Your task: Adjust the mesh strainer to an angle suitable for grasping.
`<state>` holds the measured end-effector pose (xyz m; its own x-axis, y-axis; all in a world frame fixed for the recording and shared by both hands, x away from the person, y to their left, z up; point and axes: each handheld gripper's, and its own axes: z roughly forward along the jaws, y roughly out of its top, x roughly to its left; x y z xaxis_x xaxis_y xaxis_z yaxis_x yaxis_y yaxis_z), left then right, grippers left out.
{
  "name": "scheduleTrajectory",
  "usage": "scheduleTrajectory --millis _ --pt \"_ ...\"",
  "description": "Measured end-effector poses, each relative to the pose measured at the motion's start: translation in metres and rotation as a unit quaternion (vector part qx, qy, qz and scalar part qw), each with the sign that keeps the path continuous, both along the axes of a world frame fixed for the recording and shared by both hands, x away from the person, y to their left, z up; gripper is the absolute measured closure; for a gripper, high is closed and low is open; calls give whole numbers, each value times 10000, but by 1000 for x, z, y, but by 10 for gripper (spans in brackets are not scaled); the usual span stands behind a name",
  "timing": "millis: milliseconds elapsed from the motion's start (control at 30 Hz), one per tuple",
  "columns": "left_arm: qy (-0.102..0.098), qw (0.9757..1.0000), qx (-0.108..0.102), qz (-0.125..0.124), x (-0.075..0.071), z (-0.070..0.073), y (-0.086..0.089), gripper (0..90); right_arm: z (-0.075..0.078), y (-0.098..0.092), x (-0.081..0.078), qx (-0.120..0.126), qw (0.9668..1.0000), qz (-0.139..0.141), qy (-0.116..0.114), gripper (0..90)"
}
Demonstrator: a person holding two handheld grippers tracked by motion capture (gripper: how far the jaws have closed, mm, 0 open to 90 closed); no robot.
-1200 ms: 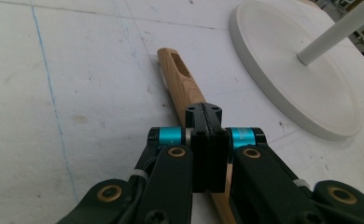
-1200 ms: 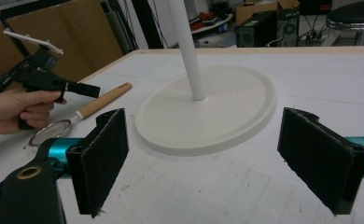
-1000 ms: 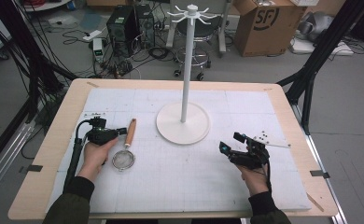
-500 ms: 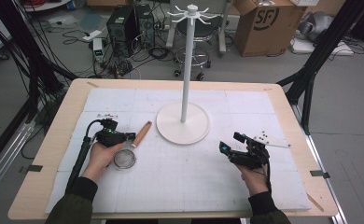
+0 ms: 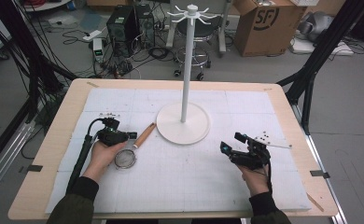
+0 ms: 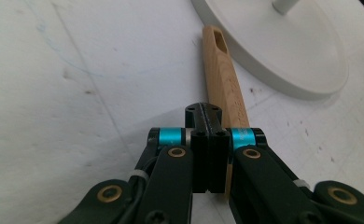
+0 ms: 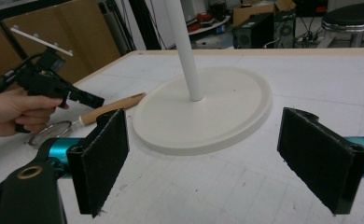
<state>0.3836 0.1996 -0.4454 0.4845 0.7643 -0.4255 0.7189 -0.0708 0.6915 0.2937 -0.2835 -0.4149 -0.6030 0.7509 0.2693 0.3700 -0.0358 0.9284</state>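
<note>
Lying flat, strainer (image 5: 132,149) handle points toward stand base (image 5: 183,123).

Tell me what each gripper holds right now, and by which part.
Nothing is held. The left gripper is shut above the strainer's wooden handle, apparently not clamping it. The right gripper is open and empty.

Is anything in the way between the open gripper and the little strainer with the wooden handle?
Nothing visible: bare white mat lies between the right gripper and the strainer. The left gripper sits shut above its handle.

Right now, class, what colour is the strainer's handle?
Light wood-brown; the handle shows best in the left gripper view.
</note>
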Motion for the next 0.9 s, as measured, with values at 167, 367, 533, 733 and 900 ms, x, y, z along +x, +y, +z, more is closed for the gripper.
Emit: scheduleTrajectory --millis 167,367,533,733,900 --pt "-192 9995 -187 -160 -14 16 -5 900 -1 1 0 -14 10000 -8 19 155" --pt "-202 9984 -229 -470 -39 18 -23 900 0 1 -2 -5 10000 -35 8 155" --pt "-190 9982 144 -553 -45 12 -34 900 0 2 -2 -10 10000 -34 -13 155" --pt "-40 9961 361 -804 -51 2 -43 900 -1 3 -1 -62 10000 -67 -3 155" --pt "-31 9958 637 -651 -52 -2 -45 900 -1 4 -1 -44 10000 -44 16 155"
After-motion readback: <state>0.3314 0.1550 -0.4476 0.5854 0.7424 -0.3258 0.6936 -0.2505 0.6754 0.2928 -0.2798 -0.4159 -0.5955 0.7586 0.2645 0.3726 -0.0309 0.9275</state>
